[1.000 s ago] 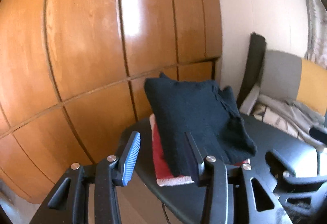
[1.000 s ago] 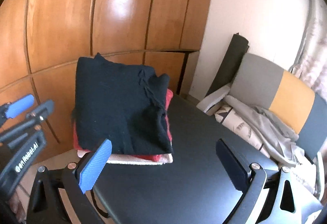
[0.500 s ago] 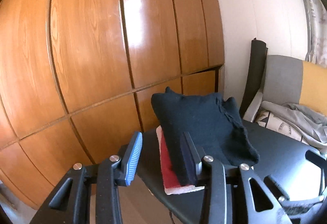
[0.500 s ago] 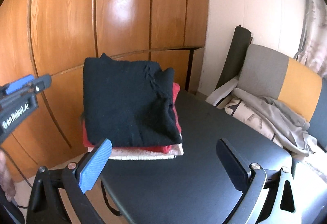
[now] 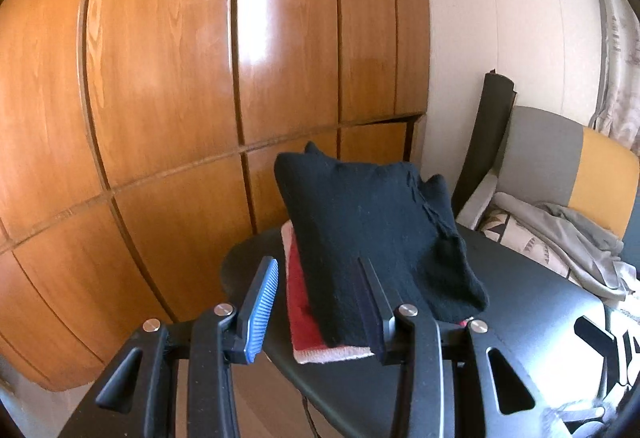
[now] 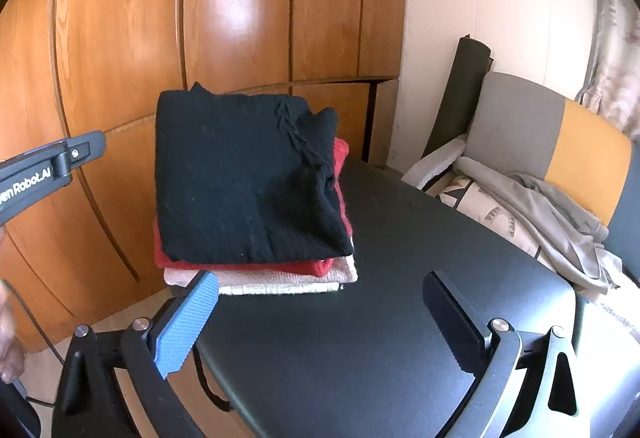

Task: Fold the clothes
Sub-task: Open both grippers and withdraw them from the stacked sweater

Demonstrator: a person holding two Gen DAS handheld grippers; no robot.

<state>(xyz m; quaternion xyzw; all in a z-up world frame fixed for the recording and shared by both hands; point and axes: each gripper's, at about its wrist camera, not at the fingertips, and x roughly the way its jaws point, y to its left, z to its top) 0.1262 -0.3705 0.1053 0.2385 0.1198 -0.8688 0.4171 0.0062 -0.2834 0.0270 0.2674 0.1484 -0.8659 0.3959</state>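
Folded black sweater (image 6: 244, 182) atop red and cream garments, stacked at the tabletop's (image 6: 400, 278) far left corner. Left gripper (image 5: 316, 302) fingers partly apart, empty; right gripper (image 6: 320, 322) fingers wide, empty.

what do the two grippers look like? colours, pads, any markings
Both are matte black plastic frames with triangular cut-outs and silver pivot screws. On the left gripper and the right gripper, one of the fingers carries a ribbed blue pad and the other a dark ribbed pad. White lettering runs along the left one's side.
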